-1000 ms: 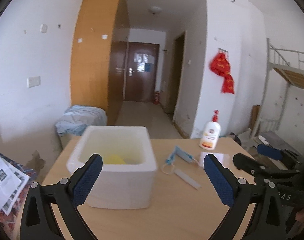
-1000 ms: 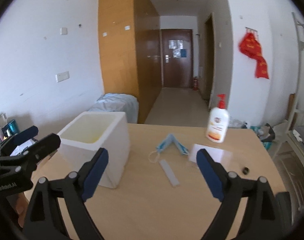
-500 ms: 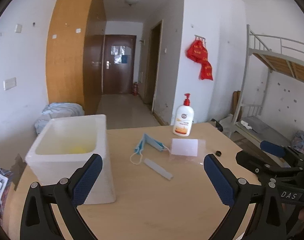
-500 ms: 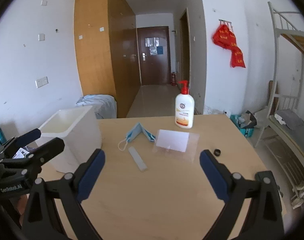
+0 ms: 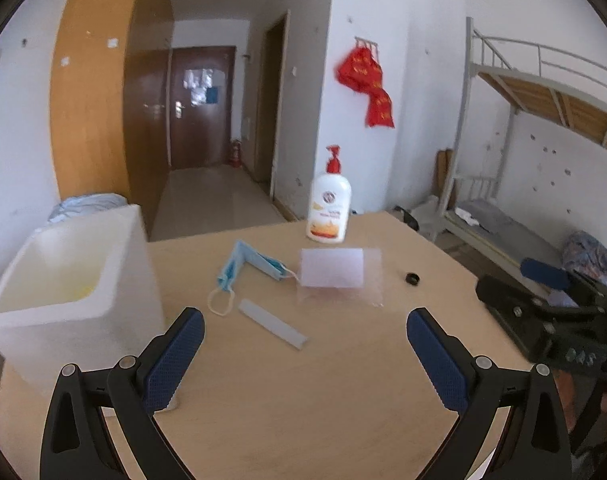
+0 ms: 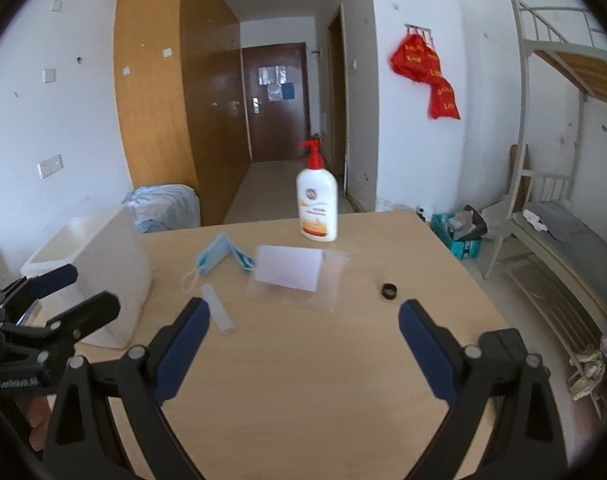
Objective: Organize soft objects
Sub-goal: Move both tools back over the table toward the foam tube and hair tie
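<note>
Both claws, left gripper (image 5: 305, 354) and right gripper (image 6: 303, 346), are held spread and empty; ahead-left, the blue face mask (image 5: 245, 270) is left unboxed beside the white foam box (image 5: 69, 280), where something yellow is already seen.

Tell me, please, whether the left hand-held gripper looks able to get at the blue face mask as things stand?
Probably yes. The left hand-held gripper is open, and the blue face mask lies ahead on the table with only a flat grey strip between; the white box stands aside.

Light-blue face mask (image 5: 250, 266), white foam box (image 5: 69, 276) with yellow inside, red-capped white bottle (image 5: 329, 204) at twelve o'clock, tan bench (image 5: 323, 392).
</note>
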Action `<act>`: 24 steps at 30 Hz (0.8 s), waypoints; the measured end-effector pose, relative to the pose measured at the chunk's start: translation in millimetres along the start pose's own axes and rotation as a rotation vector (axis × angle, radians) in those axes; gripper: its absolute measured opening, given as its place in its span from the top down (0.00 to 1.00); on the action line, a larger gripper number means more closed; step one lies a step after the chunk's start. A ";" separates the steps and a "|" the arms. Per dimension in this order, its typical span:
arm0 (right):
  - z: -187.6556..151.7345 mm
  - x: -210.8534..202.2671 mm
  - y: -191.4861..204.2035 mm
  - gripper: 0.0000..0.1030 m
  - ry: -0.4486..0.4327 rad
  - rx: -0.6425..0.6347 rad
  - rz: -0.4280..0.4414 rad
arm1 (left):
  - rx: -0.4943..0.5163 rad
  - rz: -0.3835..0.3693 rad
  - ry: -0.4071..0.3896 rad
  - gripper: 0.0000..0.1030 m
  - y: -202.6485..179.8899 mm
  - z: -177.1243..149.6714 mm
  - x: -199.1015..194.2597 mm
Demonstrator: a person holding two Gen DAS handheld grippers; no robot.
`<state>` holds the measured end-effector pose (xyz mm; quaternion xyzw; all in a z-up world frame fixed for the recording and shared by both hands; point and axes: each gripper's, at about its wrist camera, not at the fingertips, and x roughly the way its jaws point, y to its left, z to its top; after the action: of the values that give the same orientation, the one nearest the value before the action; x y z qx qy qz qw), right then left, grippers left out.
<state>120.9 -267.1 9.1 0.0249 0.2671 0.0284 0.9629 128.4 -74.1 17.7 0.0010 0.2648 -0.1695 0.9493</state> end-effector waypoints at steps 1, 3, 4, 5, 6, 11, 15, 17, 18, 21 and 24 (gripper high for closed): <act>-0.5 4.4 -5.1 0.06 0.006 0.004 -0.004 | 0.003 -0.003 0.006 0.02 -0.6 -1.7 3.8; -1.0 18.9 -14.5 0.06 0.025 0.007 -0.011 | 0.010 -0.016 0.021 0.02 -3.6 -4.1 14.8; -0.2 25.8 -16.4 0.06 0.036 0.003 -0.017 | 0.011 -0.012 0.028 0.02 -4.9 -5.4 21.1; -0.4 30.6 -18.8 0.06 0.040 0.000 -0.022 | 0.012 -0.008 0.037 0.02 -6.0 -6.3 29.0; 0.6 41.4 -23.1 0.06 0.054 -0.004 -0.036 | 0.013 -0.010 0.046 0.02 -5.8 -7.1 34.4; 3.7 75.9 -38.9 0.06 0.101 0.000 -0.046 | 0.019 0.013 0.086 0.02 -4.4 -11.1 67.1; 2.8 94.6 -47.0 0.06 0.132 0.003 -0.061 | 0.007 0.027 0.126 0.02 0.7 -10.9 90.5; 2.3 101.2 -49.1 0.06 0.145 -0.006 -0.066 | -0.012 0.034 0.143 0.02 4.8 -11.9 100.0; 2.3 107.0 -51.9 0.06 0.155 -0.007 -0.068 | -0.014 0.033 0.153 0.02 5.8 -12.3 103.7; 1.0 119.8 -59.1 0.06 0.179 0.000 -0.062 | -0.015 0.056 0.180 0.02 6.9 -13.4 117.6; -1.6 133.8 -62.8 0.06 0.215 0.007 -0.053 | -0.009 0.068 0.201 0.02 8.0 -14.2 130.3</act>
<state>237.2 -320.6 -64.9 0.0180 0.3693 0.0045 0.9291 228.4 -107.1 -60.8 0.0229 0.3593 -0.1349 0.9231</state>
